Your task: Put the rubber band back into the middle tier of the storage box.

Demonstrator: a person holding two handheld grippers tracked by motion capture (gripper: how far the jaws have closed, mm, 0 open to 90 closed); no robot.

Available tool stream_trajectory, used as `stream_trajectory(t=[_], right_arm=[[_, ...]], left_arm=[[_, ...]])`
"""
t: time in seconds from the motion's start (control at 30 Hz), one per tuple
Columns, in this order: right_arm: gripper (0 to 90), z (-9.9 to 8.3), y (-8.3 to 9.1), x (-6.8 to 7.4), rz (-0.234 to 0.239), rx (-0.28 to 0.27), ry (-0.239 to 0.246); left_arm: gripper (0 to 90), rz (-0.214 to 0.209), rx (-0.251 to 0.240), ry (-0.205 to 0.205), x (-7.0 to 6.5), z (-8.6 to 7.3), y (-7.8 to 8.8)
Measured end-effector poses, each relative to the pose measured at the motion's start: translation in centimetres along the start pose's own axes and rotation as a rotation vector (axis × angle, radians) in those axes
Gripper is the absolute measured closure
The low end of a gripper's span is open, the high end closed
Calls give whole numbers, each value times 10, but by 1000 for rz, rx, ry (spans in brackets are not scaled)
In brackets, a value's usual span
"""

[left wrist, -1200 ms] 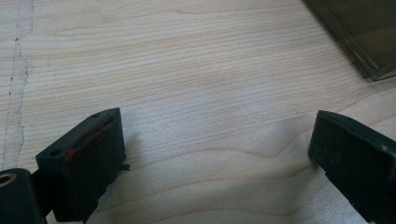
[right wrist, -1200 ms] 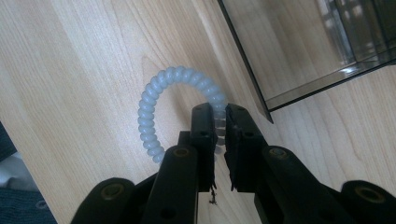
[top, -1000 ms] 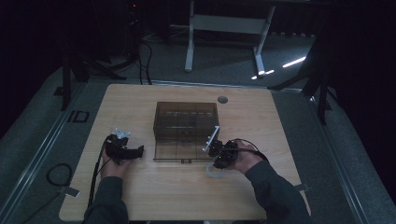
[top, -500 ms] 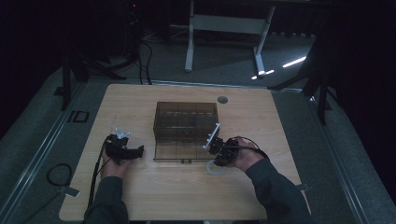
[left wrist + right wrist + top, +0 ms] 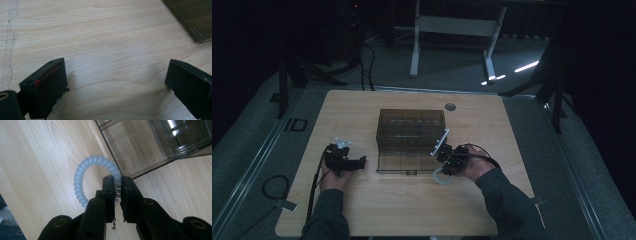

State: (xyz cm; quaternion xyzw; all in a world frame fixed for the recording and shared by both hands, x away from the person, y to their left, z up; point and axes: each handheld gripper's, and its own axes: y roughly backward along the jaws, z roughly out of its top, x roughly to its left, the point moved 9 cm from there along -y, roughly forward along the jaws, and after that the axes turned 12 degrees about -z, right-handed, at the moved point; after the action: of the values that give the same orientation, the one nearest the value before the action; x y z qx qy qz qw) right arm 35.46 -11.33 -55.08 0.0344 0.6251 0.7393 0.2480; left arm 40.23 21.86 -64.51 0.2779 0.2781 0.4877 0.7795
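A pale blue spiral hair tie (image 5: 86, 171) hangs in a loop just above the wooden table, and my right gripper (image 5: 118, 186) is shut on one side of it. In the high view the same hair tie (image 5: 440, 176) shows by the front right corner of a smoked clear plastic box (image 5: 411, 131), under my right gripper (image 5: 445, 165). My left gripper (image 5: 362, 162) rests low over the table to the left of the box. Its jaws stand wide apart in the left gripper view, where the left gripper (image 5: 116, 81) has only bare wood between its fingers.
The box's flat lid (image 5: 404, 161) lies open toward the table's front edge; a corner of it (image 5: 192, 17) shows in the left gripper view. A small clear item (image 5: 342, 143) lies behind the left hand. A round grommet (image 5: 450, 106) sits at the far side.
The right hand has shifted slightly near the box's front right corner, still holding the hair tie. The left hand has stayed put.
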Motion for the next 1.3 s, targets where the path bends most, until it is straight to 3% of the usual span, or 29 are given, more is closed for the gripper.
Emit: stream_trajectory(t=[1.3], right_arm=[[819, 14, -1, -18, -26, -51, -79]], left_arm=[[36, -1, 2, 1, 0, 0, 0]])
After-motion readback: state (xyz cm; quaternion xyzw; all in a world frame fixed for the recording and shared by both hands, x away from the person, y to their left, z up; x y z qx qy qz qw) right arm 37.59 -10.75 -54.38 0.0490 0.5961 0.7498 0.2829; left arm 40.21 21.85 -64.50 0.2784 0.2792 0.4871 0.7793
